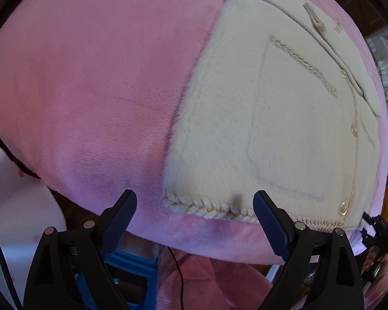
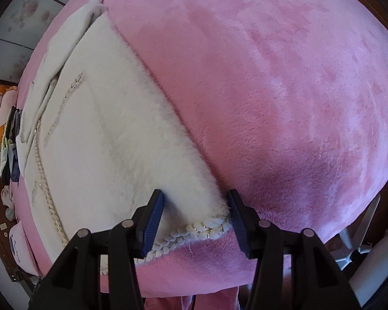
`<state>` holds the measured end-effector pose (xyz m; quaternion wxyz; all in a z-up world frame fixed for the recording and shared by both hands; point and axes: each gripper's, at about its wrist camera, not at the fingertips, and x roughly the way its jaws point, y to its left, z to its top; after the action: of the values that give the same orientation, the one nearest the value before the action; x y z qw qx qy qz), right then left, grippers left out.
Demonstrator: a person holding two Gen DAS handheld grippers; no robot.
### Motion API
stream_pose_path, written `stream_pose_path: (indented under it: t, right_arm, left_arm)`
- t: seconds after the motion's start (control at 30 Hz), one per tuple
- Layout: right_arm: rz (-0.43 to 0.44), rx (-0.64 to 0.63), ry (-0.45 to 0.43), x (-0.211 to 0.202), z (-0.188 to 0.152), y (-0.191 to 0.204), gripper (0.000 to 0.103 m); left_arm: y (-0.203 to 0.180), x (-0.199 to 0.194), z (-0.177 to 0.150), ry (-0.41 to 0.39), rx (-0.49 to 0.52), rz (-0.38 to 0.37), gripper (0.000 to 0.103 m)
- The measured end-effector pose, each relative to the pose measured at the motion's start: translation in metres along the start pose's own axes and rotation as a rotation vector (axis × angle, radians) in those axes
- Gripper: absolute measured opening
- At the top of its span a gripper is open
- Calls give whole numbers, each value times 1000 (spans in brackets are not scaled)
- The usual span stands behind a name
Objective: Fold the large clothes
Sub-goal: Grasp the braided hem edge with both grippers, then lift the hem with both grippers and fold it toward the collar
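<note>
I see the cream fleece jacket [image 1: 245,118] lying flat on the pink blanket [image 1: 90,77], its front up, with gold buttons [image 1: 345,206] running down the closure and a braided trim [image 1: 209,210] along the near hem. In my left wrist view the left gripper [image 1: 195,205] points steeply down over the near left corner of that hem; its jaws are spread wide, one finger over bare blanket just left of the corner and the other over the hem, and neither pad seems to press on the cloth. In my right wrist view the right gripper [image 2: 196,206] stands over the near right corner of the jacket [image 2: 111,134], jaws parted about halfway, the corner and a stretch of braided hem [image 2: 194,232] lying between the blue pads [image 2: 152,222]; I see a gap on each side, so nothing is pinched. The blanket [image 2: 284,90] fills the right of that view. Far to the left, folded clothes [image 2: 10,149] sit beside the blanket's edge.
</note>
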<state>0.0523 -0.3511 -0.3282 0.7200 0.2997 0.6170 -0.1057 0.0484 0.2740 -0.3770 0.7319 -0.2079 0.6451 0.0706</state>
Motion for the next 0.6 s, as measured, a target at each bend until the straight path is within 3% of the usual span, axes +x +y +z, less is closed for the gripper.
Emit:
stream_pose_path:
  t: [0.17, 0.33, 0.43, 0.5, 0.6]
  right_arm:
    - [-37, 19, -1, 4, -1, 12, 50]
    - [-66, 40, 17, 11, -2, 24, 49]
    - [-71, 32, 41, 12, -1, 28, 46]
    - [-83, 20, 57, 15, 3, 37, 41]
    - [-129, -13, 78, 15, 1, 51, 30]
  left_arm:
    - [16, 26, 8, 42, -74, -95, 91]
    - [18, 39, 14, 105, -42, -132, 88]
    - [20, 42, 22, 132, -16, -161, 76]
    - [22, 42, 26, 151, -13, -179, 52]
    - [24, 38, 35, 160, -40, -173, 29]
